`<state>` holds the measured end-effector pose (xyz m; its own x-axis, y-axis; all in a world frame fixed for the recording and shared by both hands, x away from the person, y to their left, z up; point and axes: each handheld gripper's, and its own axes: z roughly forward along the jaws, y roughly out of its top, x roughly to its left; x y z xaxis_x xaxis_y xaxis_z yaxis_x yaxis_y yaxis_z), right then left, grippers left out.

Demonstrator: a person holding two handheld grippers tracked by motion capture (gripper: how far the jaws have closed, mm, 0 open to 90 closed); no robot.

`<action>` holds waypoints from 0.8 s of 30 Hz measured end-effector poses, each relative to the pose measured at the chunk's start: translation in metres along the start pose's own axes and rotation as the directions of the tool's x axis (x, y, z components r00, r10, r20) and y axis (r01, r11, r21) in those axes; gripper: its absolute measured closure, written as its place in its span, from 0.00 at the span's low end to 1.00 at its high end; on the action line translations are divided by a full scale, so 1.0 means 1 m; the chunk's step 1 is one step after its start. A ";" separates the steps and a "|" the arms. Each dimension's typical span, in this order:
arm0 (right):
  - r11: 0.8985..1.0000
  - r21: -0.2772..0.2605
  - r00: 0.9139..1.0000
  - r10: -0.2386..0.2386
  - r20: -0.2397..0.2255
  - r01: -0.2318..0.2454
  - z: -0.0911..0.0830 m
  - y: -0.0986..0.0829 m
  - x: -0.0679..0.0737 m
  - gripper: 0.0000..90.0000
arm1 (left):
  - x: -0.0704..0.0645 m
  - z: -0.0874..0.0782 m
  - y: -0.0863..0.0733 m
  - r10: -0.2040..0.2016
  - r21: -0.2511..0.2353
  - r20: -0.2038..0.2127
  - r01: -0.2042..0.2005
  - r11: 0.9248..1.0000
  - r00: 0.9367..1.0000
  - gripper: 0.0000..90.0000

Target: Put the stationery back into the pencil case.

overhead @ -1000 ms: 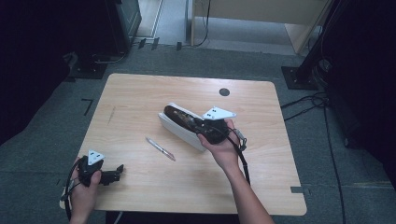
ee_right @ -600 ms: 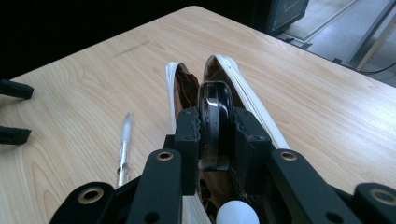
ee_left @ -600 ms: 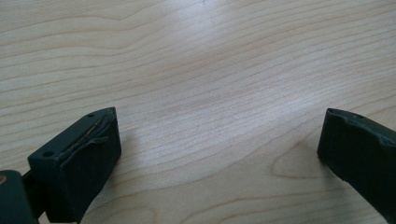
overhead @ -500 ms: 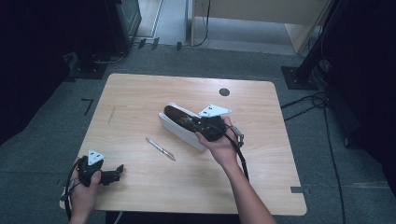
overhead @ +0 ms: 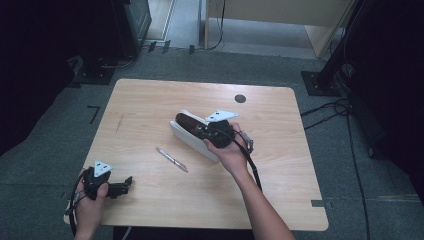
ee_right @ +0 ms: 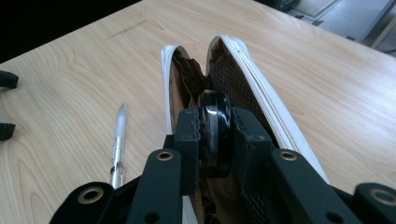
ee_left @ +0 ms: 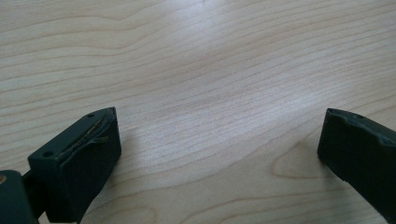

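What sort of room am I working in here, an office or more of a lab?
Likely a lab or recording space, not a furnished office: one bare wooden table on grey carpet, loose cables trailing across the floor, and dark equipment stands around it. On the table lie an open white pencil case and a pen.

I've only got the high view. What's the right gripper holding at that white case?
Observer: The right gripper is shut on a black round object, held edge-on.
Operator: Is the case open?
Observer: Yes, the white case is unzipped; brown lining and a mesh pocket show inside.
Operator: And the left gripper?
Observer: The left gripper is open, with bare table between its jaws.
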<state>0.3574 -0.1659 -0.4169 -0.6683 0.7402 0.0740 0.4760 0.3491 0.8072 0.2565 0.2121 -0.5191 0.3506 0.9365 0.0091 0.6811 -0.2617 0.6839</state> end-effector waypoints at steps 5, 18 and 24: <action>0.999 0.026 1.000 0.019 0.007 -0.019 0.007 0.000 -0.003 0.82 | 0.000 0.000 0.000 0.000 0.000 0.000 0.000 1.000 1.000 0.00; 0.999 -0.028 1.000 0.022 0.001 -0.022 -0.001 0.007 -0.003 0.79 | 0.000 0.000 0.000 0.000 0.000 0.000 0.000 1.000 1.000 0.00; 0.997 -0.079 1.000 0.011 -0.028 -0.013 -0.013 0.011 0.012 0.80 | 0.000 0.000 0.000 0.000 0.000 0.000 0.000 1.000 1.000 0.00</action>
<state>0.3465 -0.1608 -0.3995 -0.6790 0.7274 0.0995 0.4384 0.2931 0.8496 0.2565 0.2122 -0.5191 0.3507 0.9364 0.0097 0.6808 -0.2621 0.6840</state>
